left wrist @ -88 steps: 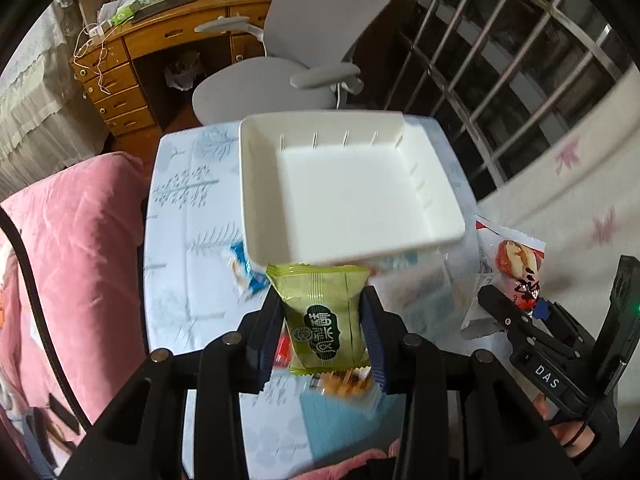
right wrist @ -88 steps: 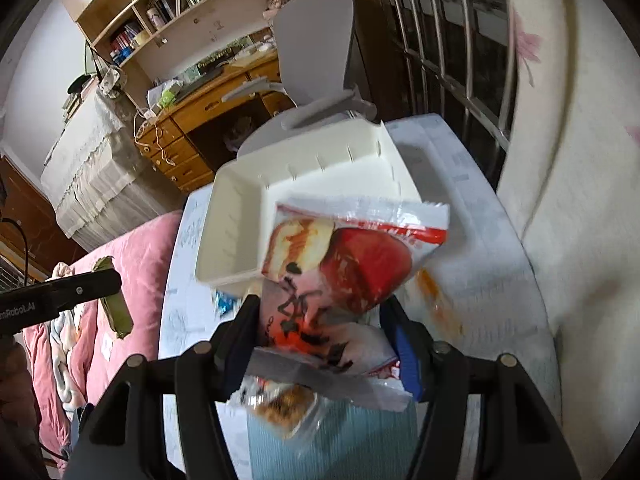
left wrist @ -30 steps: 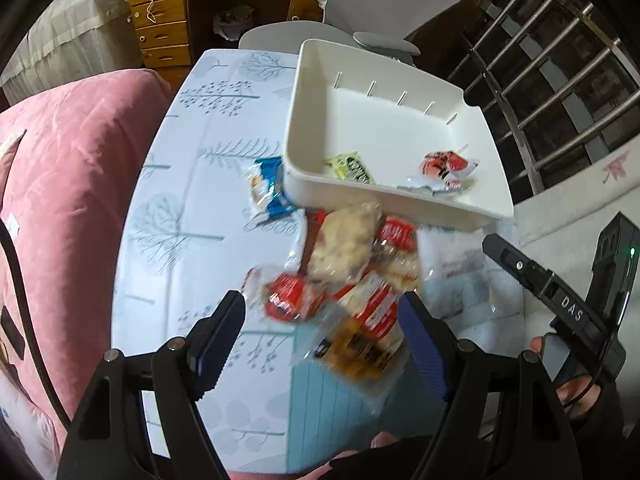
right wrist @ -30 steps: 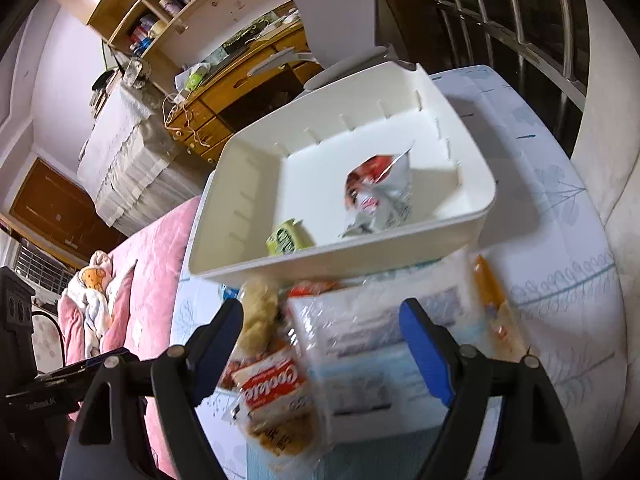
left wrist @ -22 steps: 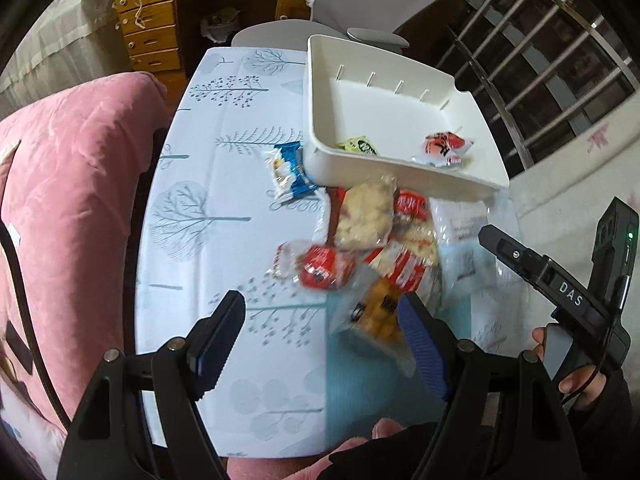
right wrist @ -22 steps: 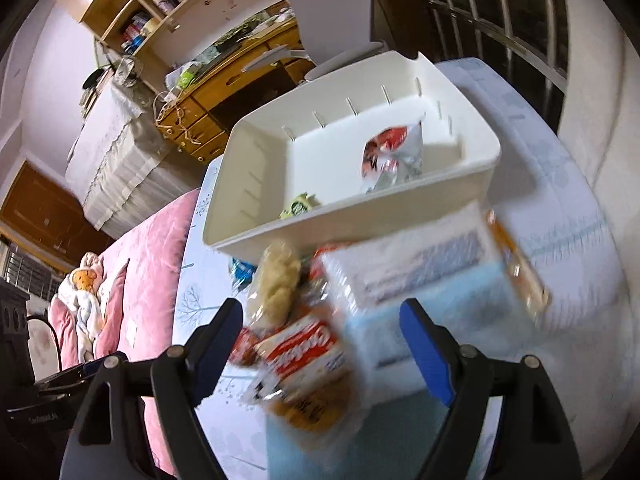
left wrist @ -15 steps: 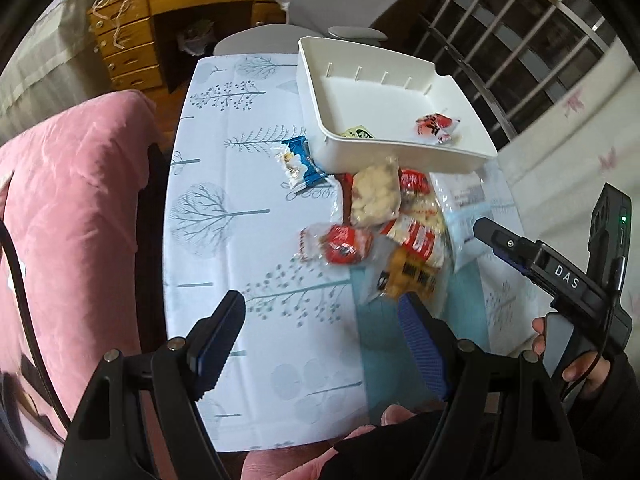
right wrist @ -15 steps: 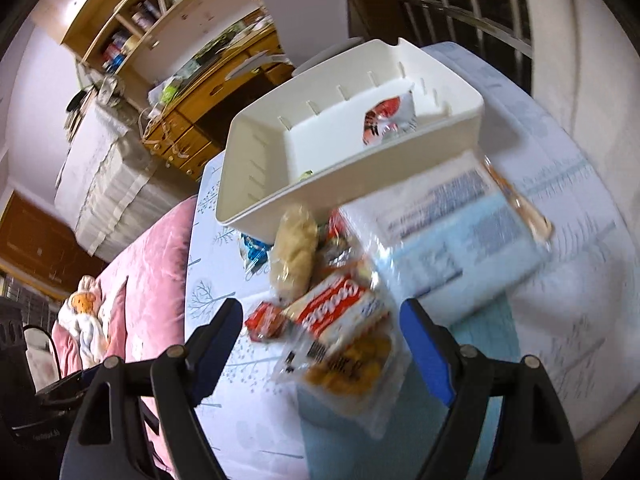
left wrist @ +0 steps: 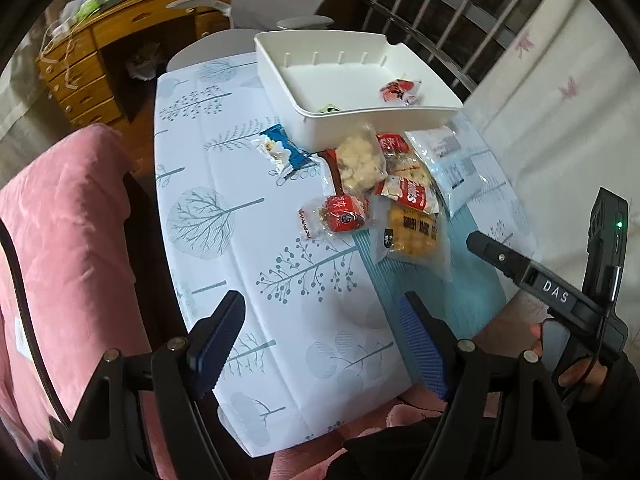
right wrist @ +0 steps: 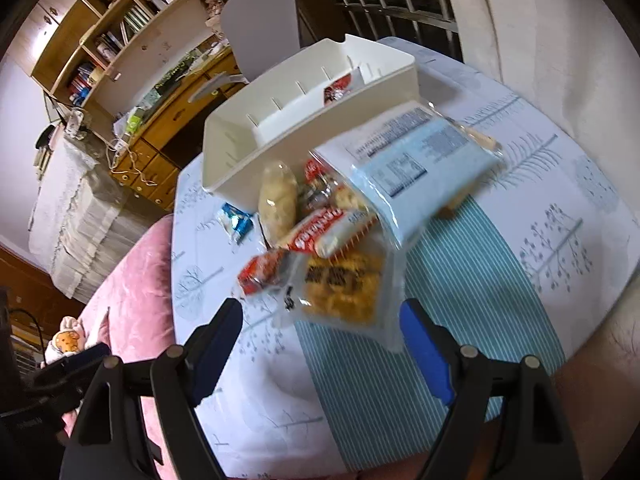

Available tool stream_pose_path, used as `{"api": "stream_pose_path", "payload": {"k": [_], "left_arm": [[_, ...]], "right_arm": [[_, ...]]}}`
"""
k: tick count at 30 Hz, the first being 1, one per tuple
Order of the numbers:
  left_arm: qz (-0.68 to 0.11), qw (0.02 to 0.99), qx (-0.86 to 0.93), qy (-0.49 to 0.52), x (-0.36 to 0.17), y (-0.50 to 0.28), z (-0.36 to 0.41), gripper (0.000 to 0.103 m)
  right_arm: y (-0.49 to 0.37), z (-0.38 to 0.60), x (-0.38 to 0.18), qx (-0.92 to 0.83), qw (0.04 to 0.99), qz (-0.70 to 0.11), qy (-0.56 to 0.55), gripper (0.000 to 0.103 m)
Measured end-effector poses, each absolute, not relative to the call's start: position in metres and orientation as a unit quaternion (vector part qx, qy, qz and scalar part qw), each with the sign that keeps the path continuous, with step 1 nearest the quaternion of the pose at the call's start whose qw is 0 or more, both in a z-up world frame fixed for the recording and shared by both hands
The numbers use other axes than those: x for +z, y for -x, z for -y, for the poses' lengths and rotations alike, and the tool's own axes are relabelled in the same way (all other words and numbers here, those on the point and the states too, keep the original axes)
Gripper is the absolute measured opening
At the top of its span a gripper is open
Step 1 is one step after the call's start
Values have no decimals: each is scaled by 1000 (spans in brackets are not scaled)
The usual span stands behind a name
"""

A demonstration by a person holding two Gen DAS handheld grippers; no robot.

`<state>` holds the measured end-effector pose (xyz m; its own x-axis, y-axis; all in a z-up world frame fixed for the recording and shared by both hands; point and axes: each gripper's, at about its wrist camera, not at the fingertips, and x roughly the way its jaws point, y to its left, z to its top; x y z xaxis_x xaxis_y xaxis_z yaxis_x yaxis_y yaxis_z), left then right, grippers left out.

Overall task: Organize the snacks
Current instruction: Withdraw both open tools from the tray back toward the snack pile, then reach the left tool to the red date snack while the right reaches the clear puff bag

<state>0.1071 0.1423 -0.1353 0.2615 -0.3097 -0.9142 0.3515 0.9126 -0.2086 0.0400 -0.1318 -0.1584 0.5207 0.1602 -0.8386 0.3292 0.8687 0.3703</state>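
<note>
Here, both grippers hang empty above the surface (left wrist: pixel 248 184), the left gripper (left wrist: pixel 320 332) and right gripper (right wrist: pixel 320 344) each with jaws spread wide and nothing between them. The snack pile (left wrist: pixel 384 188) lies ahead of both, against the near wall of the white bin (left wrist: pixel 360 124). Nearest the right jaws is the yellow packet (right wrist: pixel 342 284), its long axis running toward the bin; the right hand looks better placed. Two packets already sit in the bin; about seven wait outside, one blue packet (left wrist: pixel 280 152) apart at left.
</note>
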Motion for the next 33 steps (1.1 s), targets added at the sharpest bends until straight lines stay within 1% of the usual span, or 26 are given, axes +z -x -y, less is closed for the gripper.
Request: {"api": "stream_pose_path", "payload": {"k": [3, 12, 16, 20, 25, 33], "left_arm": [[-574, 789, -218, -37, -142, -110, -137, 81], [-607, 761, -215, -81, -170, -131, -114, 82], [-617, 752, -210, -96, -178, -145, -106, 84], [-633, 740, -204, -100, -191, -158, -97, 84], [-636, 739, -200, -97, -199, -177, -88, 84], [-648, 731, -196, -83, -215, -210, -73, 84]], "right_arm": [[-33, 131, -165, -60, 837, -487, -241, 81], [-30, 133, -188, -60, 831, -503, -229, 82], [-42, 137, -198, -51, 816, -519, -249, 90], [-57, 137, -211, -45, 801, -539, -256, 92], [-75, 134, -225, -35, 779, -571, -258, 98], [-105, 135, -239, -26, 749, -605, -269, 103]]}}
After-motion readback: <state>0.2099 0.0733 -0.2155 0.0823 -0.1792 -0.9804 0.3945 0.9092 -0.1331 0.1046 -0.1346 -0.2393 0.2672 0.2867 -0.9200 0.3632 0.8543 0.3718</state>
